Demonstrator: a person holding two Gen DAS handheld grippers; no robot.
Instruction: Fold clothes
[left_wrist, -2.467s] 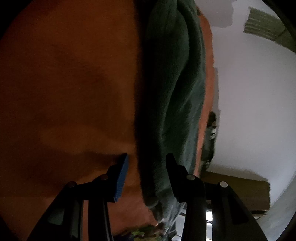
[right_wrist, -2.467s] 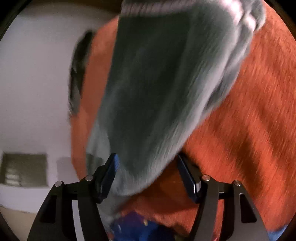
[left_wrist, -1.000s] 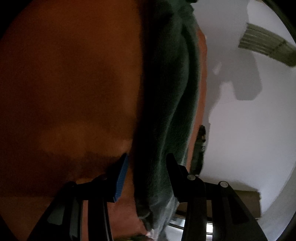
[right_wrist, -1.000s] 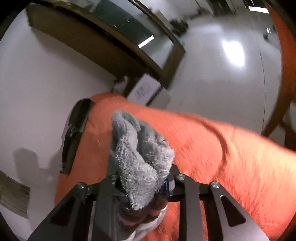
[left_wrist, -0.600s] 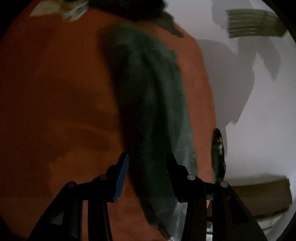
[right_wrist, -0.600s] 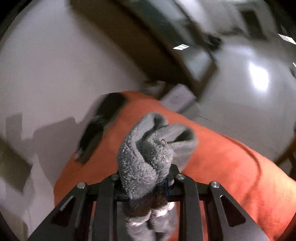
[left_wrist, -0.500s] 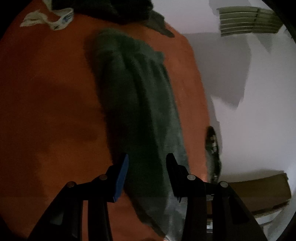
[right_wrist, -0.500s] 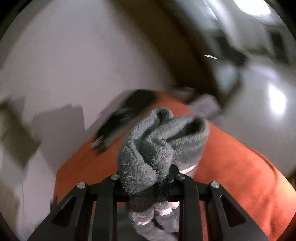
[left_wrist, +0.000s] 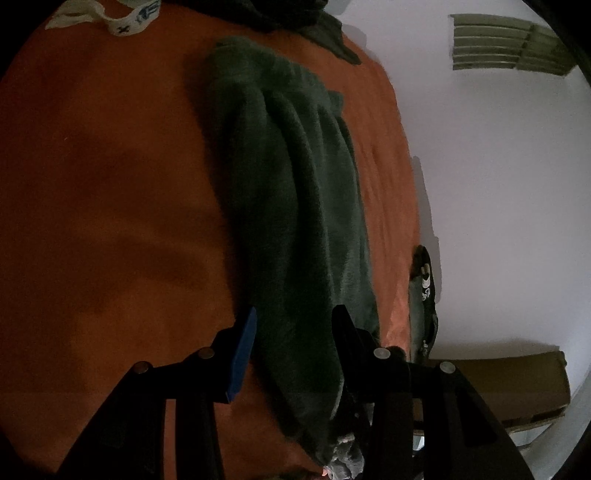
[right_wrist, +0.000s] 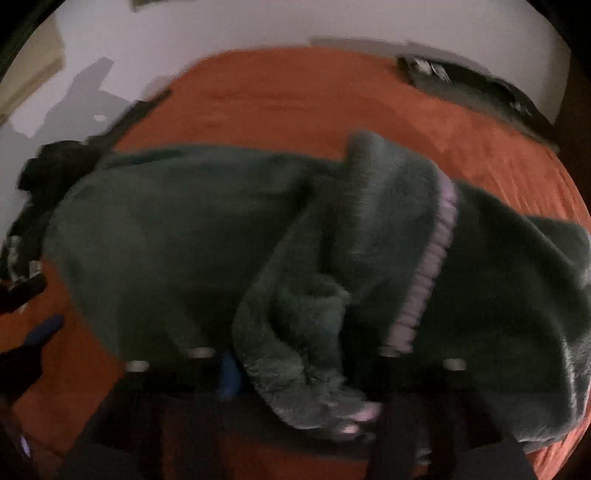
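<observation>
Green fleece garment (right_wrist: 207, 236) laid lengthwise on orange bedcover (left_wrist: 110, 184), 6-to-12 o'clock in left view. Right gripper (right_wrist: 303, 373) jaws opening, folded end being released. Left gripper (left_wrist: 291, 332) half-open, hem straddled, unpinched.

The left gripper (left_wrist: 293, 332) is matte black, its angular fingers each studded with two round silver screws, one finger faced with a blue pad. The blurred right gripper (right_wrist: 306, 365) shows the same black frame, silver screws and blue pad.

Dark green fleece garment (right_wrist: 192, 236), pale pink ribbed cuff (right_wrist: 432, 266), orange blanket (left_wrist: 110, 184).
</observation>
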